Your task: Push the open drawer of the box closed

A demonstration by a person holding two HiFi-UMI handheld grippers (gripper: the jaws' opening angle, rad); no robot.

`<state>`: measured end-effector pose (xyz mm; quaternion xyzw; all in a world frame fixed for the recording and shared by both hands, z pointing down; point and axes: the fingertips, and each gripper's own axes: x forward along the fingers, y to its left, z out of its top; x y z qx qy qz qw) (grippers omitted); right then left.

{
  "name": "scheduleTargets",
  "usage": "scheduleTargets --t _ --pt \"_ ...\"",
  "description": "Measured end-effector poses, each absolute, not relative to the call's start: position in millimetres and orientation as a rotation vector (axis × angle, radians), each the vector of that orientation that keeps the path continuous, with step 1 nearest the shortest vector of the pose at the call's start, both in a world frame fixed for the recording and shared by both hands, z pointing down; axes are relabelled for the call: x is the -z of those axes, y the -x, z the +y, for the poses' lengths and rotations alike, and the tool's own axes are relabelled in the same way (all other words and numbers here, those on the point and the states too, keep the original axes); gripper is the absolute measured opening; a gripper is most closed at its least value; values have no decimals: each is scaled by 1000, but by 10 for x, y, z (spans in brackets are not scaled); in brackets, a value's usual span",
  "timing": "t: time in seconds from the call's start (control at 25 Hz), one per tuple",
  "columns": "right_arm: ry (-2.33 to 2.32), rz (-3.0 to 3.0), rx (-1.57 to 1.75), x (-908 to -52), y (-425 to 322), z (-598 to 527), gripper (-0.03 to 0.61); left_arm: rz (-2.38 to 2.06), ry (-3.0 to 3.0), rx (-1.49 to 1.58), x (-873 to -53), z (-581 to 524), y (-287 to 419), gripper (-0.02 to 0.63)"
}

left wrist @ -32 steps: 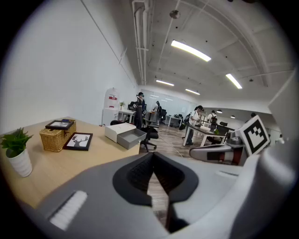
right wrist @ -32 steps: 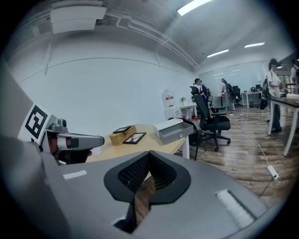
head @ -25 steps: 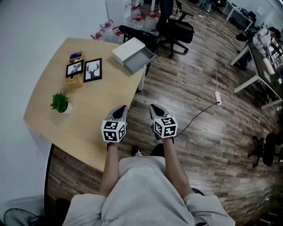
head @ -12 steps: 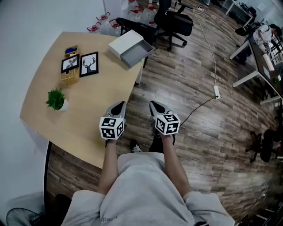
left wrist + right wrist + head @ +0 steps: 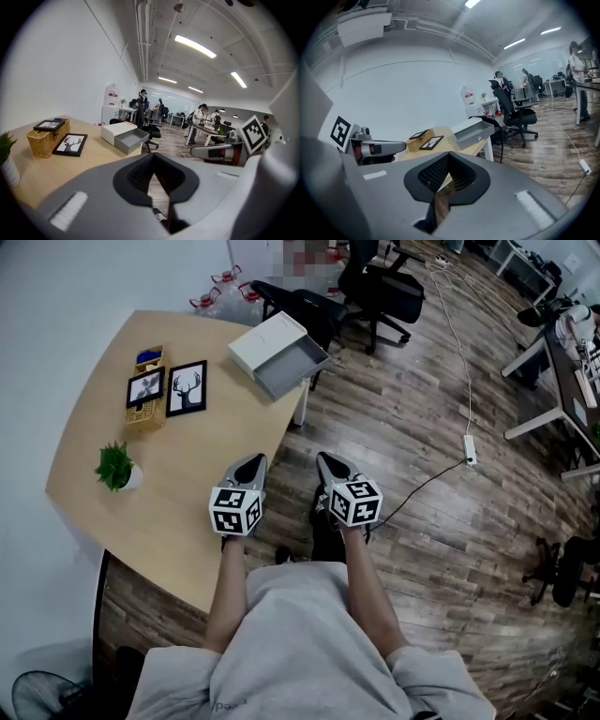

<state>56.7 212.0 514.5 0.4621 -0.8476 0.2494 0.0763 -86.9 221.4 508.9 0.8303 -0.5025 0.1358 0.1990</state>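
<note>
Left gripper [image 5: 253, 467] closed; right gripper [image 5: 328, 467] likewise.

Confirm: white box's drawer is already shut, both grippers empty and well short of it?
No: the drawer of the white box is open, pulled out, per the head view. The left gripper and right gripper are empty and well short of it.

**Two grippers, both closed and empty**

Left gripper [image 5: 253, 463]: jaws together at the tips, nothing between them, pointing forward.
Right gripper [image 5: 325, 465]: likewise, near the left and roughly parallel.
Left forearm [image 5: 230, 589], right forearm [image 5: 367, 587]: bare, stretched forward.
</note>
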Motion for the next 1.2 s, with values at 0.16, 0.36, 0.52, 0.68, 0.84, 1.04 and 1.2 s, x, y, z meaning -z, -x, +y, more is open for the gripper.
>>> scheduleTargets --t 0.16,0.36,0.52,0.68,0.84,1.04,1.2 --pt "-1362 -2568 -754 -5170 -596 1622 -3 -1413 -2327 -452 -5132 1820 828 52" --pt "-1268 -2614 -686 -5161 -626 1065 -3 -1460 -2313 -495 -5082 1244 758 52" --pt "-1219 -2656 -661 -5056 -752 657 -3 -1497 -2295 -524 -5022 881 636 52" --pt "-1159 -2678 -633 -5011 -896 346 -2 -1554 -2259 -519 -4986 592 553 52" --pt "-1112 -2684 -618 -5020 -985 59 -2 -1593 -2230 -524 -5002 424 477 52" --pt "-1030 -2668 -654 -5172 -887 -65 -3 -1634 -2181 -515 -5066 362 566 52" --pt "-1007 -2648 -641 -5262 -795 -167 -2 -1646 -2152 -495 -5143 278 699 52"
